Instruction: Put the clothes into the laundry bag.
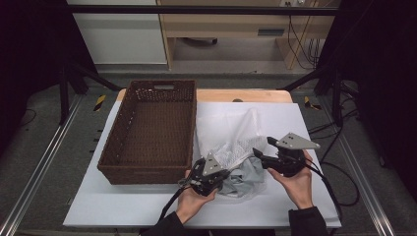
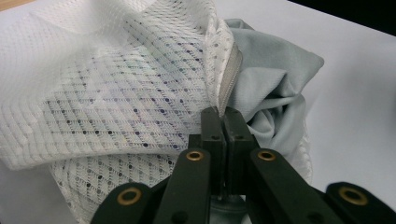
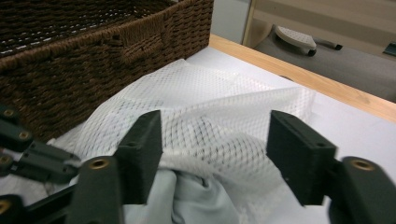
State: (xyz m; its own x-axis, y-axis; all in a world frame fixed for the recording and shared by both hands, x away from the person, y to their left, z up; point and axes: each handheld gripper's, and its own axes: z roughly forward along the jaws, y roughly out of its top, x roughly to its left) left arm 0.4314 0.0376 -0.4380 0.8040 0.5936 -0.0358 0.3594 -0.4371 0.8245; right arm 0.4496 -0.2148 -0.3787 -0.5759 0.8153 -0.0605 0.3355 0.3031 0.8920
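High view: white mesh laundry bag (image 1: 231, 135) lying on the white-covered bench (image 1: 123, 201), just right of a dark woven wicker basket (image 1: 150, 132); pale grey garment (image 1: 243, 178) bunched at the bag's near end, partly out of its mouth. Left tongs (image 1: 220, 175), held in the person's left hand (image 1: 193, 199), sit at the bag's near edge beside the basket's front right corner. Right tongs (image 1: 256, 153), held in the right hand (image 1: 297, 184), are raised just above the bag's right side, pointing left. Left gripper view: the left tongs' jaws pressed together, pinching the bag's zipper edge (image 2: 229, 77); mesh spreads to the left, the grey garment to the right, white bench surface beyond. Right gripper view: the right tongs' jaws stand well apart with nothing clamped; mesh and a fold of grey garment lie below and beyond the gap, and the pads press on neither. The left tongs' linkage appears at the lower left, the basket's wall behind it, and the bench's wooden edge (image 3: 299, 74) runs across the upper right.
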